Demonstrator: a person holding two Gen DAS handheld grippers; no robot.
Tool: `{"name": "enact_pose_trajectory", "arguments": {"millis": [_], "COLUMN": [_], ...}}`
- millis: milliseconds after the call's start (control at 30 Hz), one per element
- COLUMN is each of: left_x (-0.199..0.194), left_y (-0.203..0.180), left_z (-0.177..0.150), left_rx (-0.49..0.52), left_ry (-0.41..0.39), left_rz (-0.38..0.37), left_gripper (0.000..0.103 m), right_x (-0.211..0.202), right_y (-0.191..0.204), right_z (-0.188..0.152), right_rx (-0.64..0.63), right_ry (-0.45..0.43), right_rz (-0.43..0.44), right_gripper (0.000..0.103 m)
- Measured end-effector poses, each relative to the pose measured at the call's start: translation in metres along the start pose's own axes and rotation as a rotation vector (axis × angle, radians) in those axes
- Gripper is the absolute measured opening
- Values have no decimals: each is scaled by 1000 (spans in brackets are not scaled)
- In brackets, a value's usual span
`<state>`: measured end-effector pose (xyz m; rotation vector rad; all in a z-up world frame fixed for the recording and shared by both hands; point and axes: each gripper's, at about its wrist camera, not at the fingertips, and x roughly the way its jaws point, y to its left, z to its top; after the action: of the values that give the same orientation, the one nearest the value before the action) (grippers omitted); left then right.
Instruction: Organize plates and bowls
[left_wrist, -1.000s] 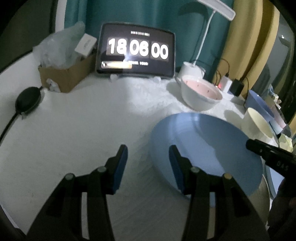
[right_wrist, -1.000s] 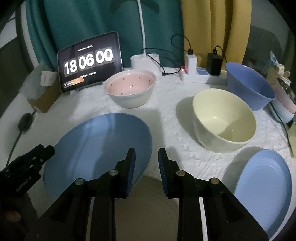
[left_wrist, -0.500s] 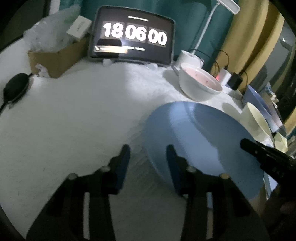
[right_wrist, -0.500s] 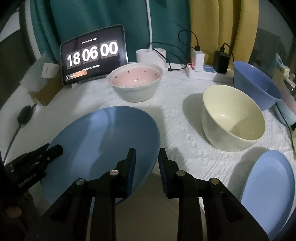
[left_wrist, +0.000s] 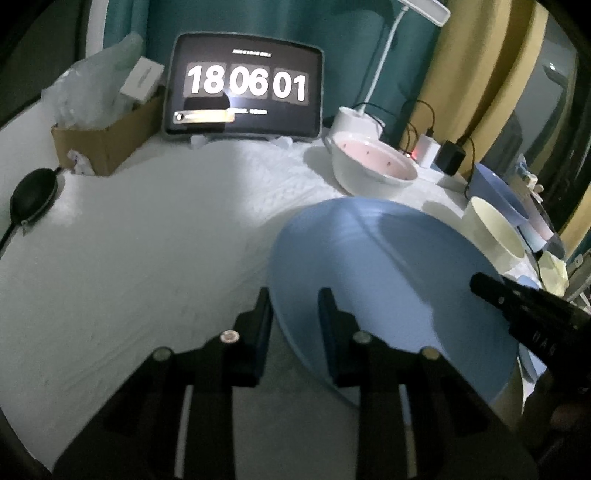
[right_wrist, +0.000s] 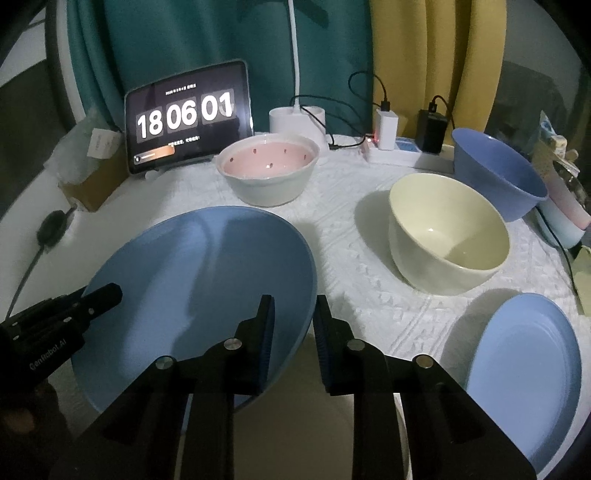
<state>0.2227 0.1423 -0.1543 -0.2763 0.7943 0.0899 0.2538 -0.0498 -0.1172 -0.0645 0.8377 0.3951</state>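
Note:
A large blue plate (left_wrist: 391, 280) (right_wrist: 199, 288) is held tilted above the white cloth. My left gripper (left_wrist: 293, 308) straddles its left rim, jaws narrowly apart with the rim between them. My right gripper (right_wrist: 293, 314) straddles its right rim the same way. A second blue plate (right_wrist: 524, 373) lies at the right front. A pink-lined bowl (right_wrist: 267, 168) (left_wrist: 373, 168), a cream bowl (right_wrist: 448, 230) (left_wrist: 493, 232) and a blue bowl (right_wrist: 496, 173) stand behind.
A tablet clock (left_wrist: 245, 86) (right_wrist: 186, 116) stands at the back, with a cardboard box (left_wrist: 105, 142) to its left. A lamp base (right_wrist: 297, 122), chargers and a power strip (right_wrist: 406, 155) line the back. A black pouch (left_wrist: 31, 194) lies far left.
Both grippers have moved in over the big blue plate's rims. The left jaws have narrowed around the rim. The plate sits more tilted and closer in both views.

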Motion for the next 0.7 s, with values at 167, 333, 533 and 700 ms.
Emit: {"name": "enact_pose_trajectory", "arguments": {"millis": [167, 333, 533, 700], "left_x": [-10, -22, -34, -44], "left_y": [-6, -15, -29, -41], "left_z": [-4, -8, -13, -17], "left_rx": [15, 32, 55, 68], "left_ry": [-19, -41, -64, -85], "left_rz": [-5, -6, -8, -8], "left_gripper": [26, 26, 26, 26], "right_x": [-11, -24, -39, -51], "right_y": [-5, -10, -19, -29], "right_z": [-4, -8, -14, -21], "right_rx": [9, 20, 34, 42], "right_ry": [-15, -33, -57, -75], "right_rz": [2, 3, 3, 4], "right_gripper": [23, 23, 23, 23]}}
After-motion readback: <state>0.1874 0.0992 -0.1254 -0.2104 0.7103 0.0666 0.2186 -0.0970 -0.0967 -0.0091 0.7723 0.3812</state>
